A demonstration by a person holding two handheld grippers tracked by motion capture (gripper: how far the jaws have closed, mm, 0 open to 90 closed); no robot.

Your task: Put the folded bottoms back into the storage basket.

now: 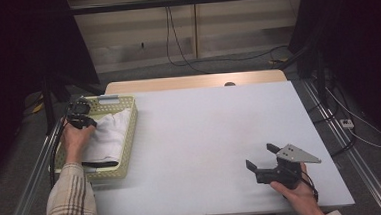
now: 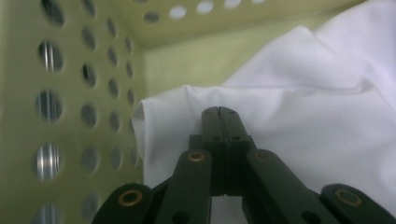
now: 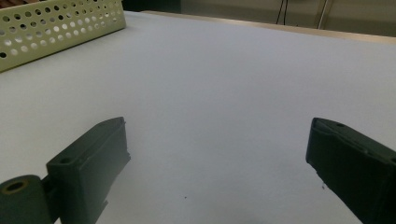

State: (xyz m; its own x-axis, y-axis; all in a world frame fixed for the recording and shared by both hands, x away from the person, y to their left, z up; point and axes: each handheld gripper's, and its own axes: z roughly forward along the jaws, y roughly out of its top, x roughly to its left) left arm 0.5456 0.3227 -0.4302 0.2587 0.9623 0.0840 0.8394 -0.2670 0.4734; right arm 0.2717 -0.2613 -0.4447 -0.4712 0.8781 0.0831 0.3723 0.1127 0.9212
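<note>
One basket [image 1: 128, 141], one white cloth [image 1: 110, 135] and two grippers make up the scene from the high view. The pale yellow basket sits at the left edge of the white table [image 1: 215, 136], its long side running away from the person. The cloth lies inside it, stretched along that same line, with a dark band across its near end. The left gripper [image 1: 80, 116] is down in the far left part of the basket, over the cloth, held by the left hand [image 1: 75, 139] in a checked sleeve. The right gripper [image 1: 261, 158] rests on the bare table near the front right, well apart from the basket, with its jaws pointing left and away from the person.

The left gripper view gives what the high view cannot: the two black jaws are pressed flat together, and their tips sit at a raised fold of the cloth [image 2: 299, 107], so the left gripper [image 2: 218, 112] appears to pinch that fold. The cloth's free corner lies just beside the basket's holed wall [image 2: 70, 107].

The right gripper view shows the right gripper [image 3: 217, 140] with its two jaws spread wide, nothing between them, bare table below. One corner of the basket [image 3: 56, 25] shows far off at the upper left.
</note>
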